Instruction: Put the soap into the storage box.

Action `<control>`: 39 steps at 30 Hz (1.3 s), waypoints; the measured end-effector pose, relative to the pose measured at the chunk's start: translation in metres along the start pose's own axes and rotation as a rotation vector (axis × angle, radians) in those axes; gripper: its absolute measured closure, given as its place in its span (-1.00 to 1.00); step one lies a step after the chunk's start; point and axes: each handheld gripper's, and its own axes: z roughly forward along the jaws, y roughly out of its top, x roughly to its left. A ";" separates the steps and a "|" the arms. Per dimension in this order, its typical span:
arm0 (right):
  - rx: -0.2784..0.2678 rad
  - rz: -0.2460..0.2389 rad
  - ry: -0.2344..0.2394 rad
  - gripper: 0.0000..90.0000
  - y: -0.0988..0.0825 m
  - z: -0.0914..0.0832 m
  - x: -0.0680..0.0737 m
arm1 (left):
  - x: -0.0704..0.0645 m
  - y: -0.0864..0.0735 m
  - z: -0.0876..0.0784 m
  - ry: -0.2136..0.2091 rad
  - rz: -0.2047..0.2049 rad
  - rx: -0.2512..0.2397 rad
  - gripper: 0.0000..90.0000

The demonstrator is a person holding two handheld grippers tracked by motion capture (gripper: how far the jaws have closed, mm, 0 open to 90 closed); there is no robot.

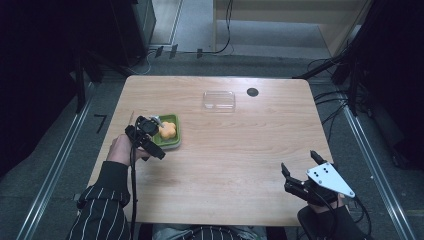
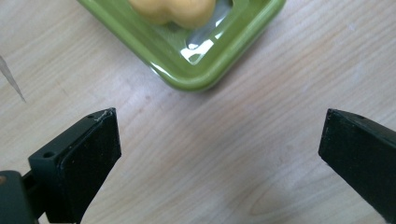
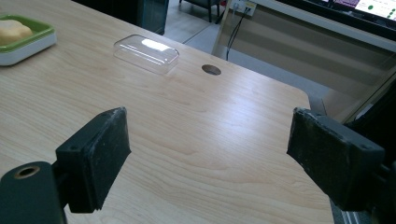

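While my left gripper [image 2: 219, 158] hangs with its fingers [image 2: 88, 163] spread wide and empty just short of the green dish [image 1: 173, 140], a careless push could shove it and spill the orange flower-shaped piece [image 1: 168, 130] inside. My right gripper [image 1: 301, 173], fingers also wide and empty, sits well apart near the desk [image 1: 235, 150] edge, far from the clear lid [image 1: 219, 100].
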 end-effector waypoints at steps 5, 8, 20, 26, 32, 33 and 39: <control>-0.001 -0.001 0.000 -0.70 0.000 0.000 0.000 | -0.004 -0.010 -0.001 -0.002 -0.001 0.008 -1.00; -0.002 -0.001 -0.001 -0.70 0.000 0.000 0.000 | -0.008 -0.018 -0.003 -0.001 -0.008 0.010 -1.00; -0.001 0.000 -0.002 -0.70 0.000 0.000 0.000 | -0.026 -0.047 -0.005 -0.009 0.002 0.033 -1.00; -0.002 -0.006 -0.003 -0.70 0.000 0.000 0.001 | -0.032 -0.061 -0.005 -0.028 -0.010 0.047 -1.00; -0.004 -0.007 -0.002 -0.70 0.000 0.000 0.001 | -0.039 -0.071 -0.005 -0.024 -0.008 0.051 -1.00; -0.005 -0.008 -0.002 -0.70 0.000 0.000 0.001 | -0.041 -0.073 -0.004 -0.030 -0.005 0.058 -1.00; -0.004 -0.006 -0.004 -0.70 0.000 -0.001 0.001 | -0.056 -0.085 0.006 -0.041 0.014 0.083 -1.00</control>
